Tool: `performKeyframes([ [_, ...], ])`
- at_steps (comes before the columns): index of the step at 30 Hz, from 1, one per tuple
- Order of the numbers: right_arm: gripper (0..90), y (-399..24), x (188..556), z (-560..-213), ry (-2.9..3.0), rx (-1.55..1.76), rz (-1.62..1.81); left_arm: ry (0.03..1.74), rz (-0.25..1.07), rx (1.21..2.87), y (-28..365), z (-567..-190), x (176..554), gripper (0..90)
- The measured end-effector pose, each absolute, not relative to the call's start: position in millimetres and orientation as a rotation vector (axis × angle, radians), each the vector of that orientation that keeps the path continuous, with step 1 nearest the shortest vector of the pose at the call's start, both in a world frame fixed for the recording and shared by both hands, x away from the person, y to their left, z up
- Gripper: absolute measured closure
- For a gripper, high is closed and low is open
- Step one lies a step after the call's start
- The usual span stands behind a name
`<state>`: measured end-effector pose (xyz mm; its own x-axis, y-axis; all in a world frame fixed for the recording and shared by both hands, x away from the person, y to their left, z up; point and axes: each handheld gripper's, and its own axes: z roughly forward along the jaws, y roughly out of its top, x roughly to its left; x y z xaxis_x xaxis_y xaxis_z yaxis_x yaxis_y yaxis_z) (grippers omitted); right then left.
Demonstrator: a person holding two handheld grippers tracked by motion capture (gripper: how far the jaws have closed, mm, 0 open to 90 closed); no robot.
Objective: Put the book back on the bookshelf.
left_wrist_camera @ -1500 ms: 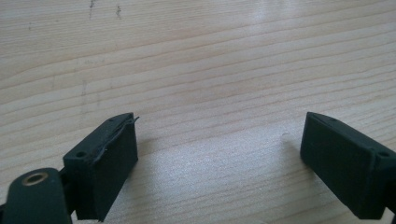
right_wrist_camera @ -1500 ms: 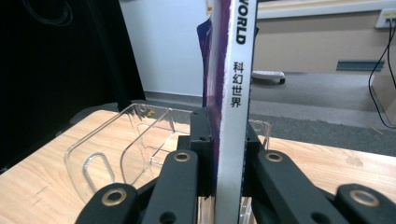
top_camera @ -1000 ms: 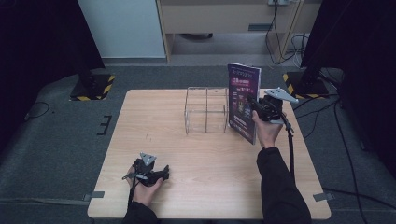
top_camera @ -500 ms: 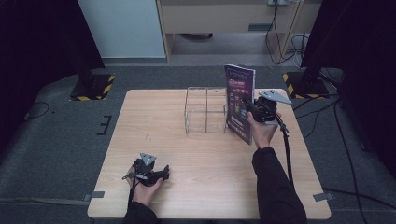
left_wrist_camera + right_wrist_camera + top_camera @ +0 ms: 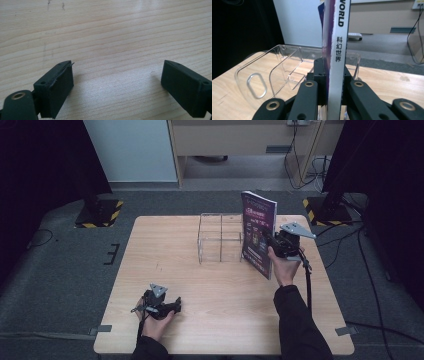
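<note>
Looking down: right gripper holds the magazine upright just right of the clear rack, far on the surface. Left gripper: jaws wide, empty. Right gripper view: jaws clamp the spine; thin, floppy, best pinched there.

Clear rack at table twelve o'clock, magazine upright just beside at three o'clock; left gripper at seven o'clock.

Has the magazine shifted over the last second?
Yes. The magazine, clamped in the right gripper, moved left toward the clear rack, now at its right end.
</note>
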<state>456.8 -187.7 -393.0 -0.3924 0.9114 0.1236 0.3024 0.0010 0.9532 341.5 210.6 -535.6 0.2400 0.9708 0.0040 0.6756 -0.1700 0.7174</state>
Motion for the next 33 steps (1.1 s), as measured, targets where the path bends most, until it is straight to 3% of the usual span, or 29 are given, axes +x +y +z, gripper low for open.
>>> performKeyframes([
  [33,81.7,-217.3,396.9,-416.3,1.863,1.330,1.323,1.505,0.642,1.921,210.0,-535.6,341.5,9.8],
])
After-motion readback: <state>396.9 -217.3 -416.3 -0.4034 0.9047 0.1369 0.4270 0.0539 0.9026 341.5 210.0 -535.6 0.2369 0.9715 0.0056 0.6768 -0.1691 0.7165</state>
